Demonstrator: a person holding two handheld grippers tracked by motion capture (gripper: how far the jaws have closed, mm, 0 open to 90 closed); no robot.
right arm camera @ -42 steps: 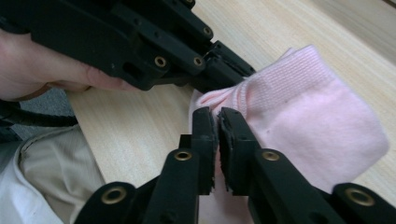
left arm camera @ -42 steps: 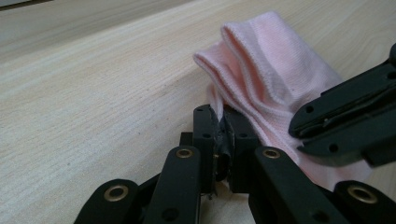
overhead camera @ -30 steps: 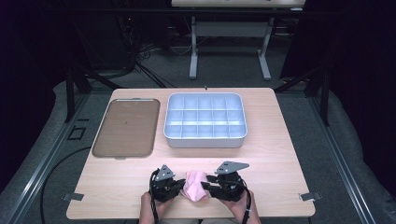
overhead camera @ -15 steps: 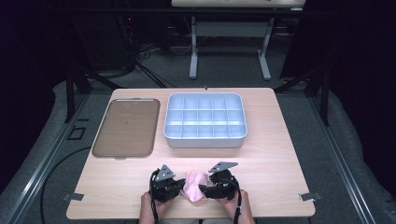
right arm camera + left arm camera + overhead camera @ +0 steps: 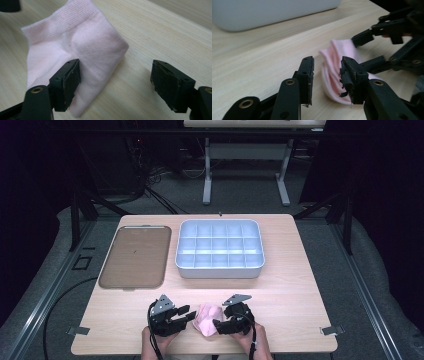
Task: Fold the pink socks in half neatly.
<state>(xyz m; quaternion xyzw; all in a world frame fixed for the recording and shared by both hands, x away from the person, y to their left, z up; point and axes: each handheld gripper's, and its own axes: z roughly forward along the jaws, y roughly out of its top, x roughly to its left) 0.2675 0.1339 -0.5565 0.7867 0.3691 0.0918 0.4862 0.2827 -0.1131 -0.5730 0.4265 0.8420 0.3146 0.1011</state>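
Observation:
A folded pink cloth (image 5: 206, 316) lies on the wooden table (image 5: 300, 295) near its front edge, between my two grippers. My left gripper (image 5: 188, 313) sits just left of it. In the left gripper view its jaws (image 5: 327, 63) have just been opening, and the cloth (image 5: 332, 75) lies beyond the gap, untouched by the pads. My right gripper (image 5: 219, 325) is at the cloth's right side. Its jaws (image 5: 116, 75) have also just been opening and stand wide, with a corner of the cloth (image 5: 75, 42) between them and the left pad (image 5: 71, 80) beside it, not pressing.
A white tray (image 5: 220, 271) divided into several compartments stands at the middle back; its wall (image 5: 274, 12) shows in the left gripper view. A flat brown tray (image 5: 135, 257) lies to its left. The table's front edge is right behind the hands.
Both grippers have opened and let go of the pink cloth, which now rests on the table. The left gripper drew back slightly to the left; the right one came lower.

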